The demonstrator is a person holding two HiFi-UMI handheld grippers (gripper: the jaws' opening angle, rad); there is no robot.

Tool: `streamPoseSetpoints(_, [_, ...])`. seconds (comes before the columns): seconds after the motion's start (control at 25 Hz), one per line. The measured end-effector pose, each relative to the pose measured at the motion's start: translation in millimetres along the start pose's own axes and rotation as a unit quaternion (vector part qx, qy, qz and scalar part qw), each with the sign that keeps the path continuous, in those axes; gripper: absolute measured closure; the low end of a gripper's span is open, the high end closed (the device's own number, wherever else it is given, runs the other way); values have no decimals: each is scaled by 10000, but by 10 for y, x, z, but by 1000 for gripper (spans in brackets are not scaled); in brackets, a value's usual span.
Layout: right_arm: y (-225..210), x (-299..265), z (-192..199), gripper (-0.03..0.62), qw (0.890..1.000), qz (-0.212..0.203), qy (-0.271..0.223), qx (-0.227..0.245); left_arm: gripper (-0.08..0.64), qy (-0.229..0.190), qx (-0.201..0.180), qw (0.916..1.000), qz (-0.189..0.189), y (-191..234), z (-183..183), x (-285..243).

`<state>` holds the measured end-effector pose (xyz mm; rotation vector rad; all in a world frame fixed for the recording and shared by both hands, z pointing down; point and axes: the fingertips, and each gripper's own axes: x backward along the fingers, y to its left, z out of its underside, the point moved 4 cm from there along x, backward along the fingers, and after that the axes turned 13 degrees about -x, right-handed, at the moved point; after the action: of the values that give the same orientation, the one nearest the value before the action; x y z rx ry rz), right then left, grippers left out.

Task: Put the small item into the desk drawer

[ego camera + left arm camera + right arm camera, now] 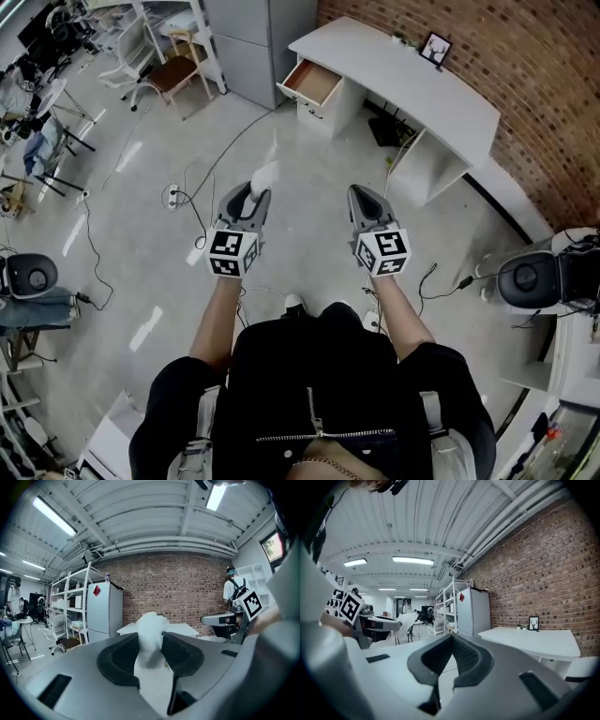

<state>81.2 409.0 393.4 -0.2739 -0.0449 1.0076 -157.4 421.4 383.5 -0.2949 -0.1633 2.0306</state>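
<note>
A small white crumpled item (264, 175) sticks out in front of my left gripper (256, 195), which is shut on it. In the left gripper view the item (150, 637) sits pinched between the two dark pads (123, 657). My right gripper (362, 194) is held beside it at the same height, shut, with nothing between its pads (463, 656). Ahead across the floor stands the white desk (412, 80), its wooden drawer (314, 82) pulled open at the left end. The desk (180, 629) is straight ahead in the left gripper view and off to the right (534, 639) in the right gripper view.
A framed picture (436, 47) stands on the desk against the brick wall (525, 66). A grey cabinet (267, 37) and a chair (173, 70) are left of the desk. Cables (202, 187) trail over the floor. Round machines (530, 277) sit at the sides. A person (233, 588) stands far right.
</note>
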Motion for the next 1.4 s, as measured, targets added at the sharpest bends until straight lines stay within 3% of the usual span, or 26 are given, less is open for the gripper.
streamPoseSetpoints(0.4, [35,-238,-35,591,9999,107,5,134,399,-36,56,9998,213,236,69,-221])
streamPoseSetpoints(0.72, [-226,-587,-24,591,9997,111,146,163,399,43,80,9996,266,329,119,-623])
streamPoseSetpoints(1.08, [-663,-1207,-217,592,10000,-6,83,-40,399,125,52,9998,146,591,122,-1294])
streamPoseSetpoints(1.4, [-1334,-1892,-537,591,9996,-210,177,-34,399,223,68,9997,-49,786,-38,-2123])
